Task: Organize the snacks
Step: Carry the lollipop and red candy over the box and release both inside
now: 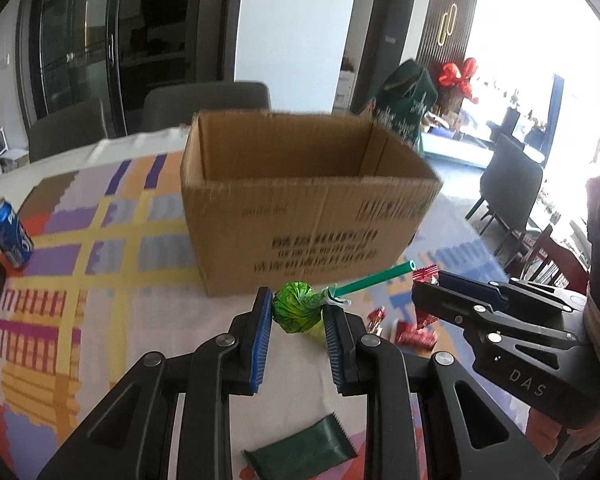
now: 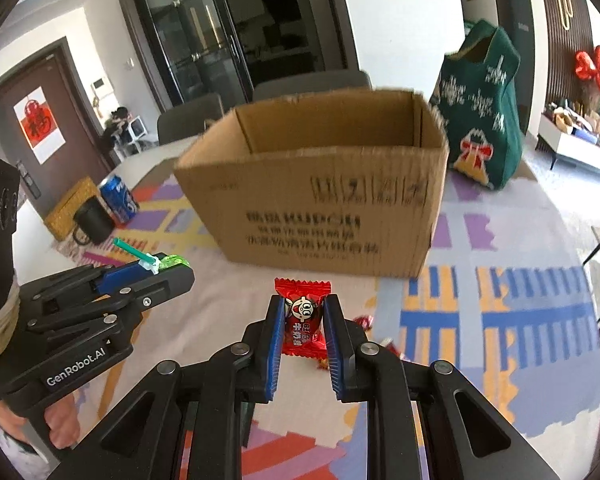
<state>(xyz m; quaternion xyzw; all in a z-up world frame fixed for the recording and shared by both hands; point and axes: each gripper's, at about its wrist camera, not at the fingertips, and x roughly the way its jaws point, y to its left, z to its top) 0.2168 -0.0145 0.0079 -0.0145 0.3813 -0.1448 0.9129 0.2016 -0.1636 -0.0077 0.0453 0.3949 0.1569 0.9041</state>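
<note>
Left gripper (image 1: 298,312): it is held above the table, pointing toward the cardboard box (image 1: 300,200); its two blue ribbed pads are clenched on the green lollipop (image 1: 298,307), one pad at each side of the ball.
Right gripper (image 2: 303,322): it is also held above the table, to the right of the left one, pointing at the same box; its blue pads grasp the red candy (image 2: 302,316) by its two long sides, and the candy stands upright between them.
Green lollipop: a round ball in crinkled, shiny green foil; a smooth teal stick goes out to the far right, with a small white twist where the foil is closed.
Red candy: a glossy pillow-shaped wrapper with zigzag ends and a small cartoon face printed on it.
Cardboard box: brown corrugated card, rectangular, open at the top, with dark printed characters on the near wall; it stands on the table just beyond both grippers.
Tablecloth (image 1: 112,264): woven cloth with blocks of yellow, purple, orange and pink on a pale ground.
Other snacks: some small red candies (image 1: 414,334) lie on the cloth below the right gripper; a flat dark green packet (image 1: 300,450) with a serrated edge lies near, under the left gripper.
Blue can (image 2: 119,198): a smooth metal cylinder at the far left, just beside a black mug (image 2: 94,220).
Green bag (image 2: 482,108): soft dark green with white pattern and a red bow, far right of the box.
</note>
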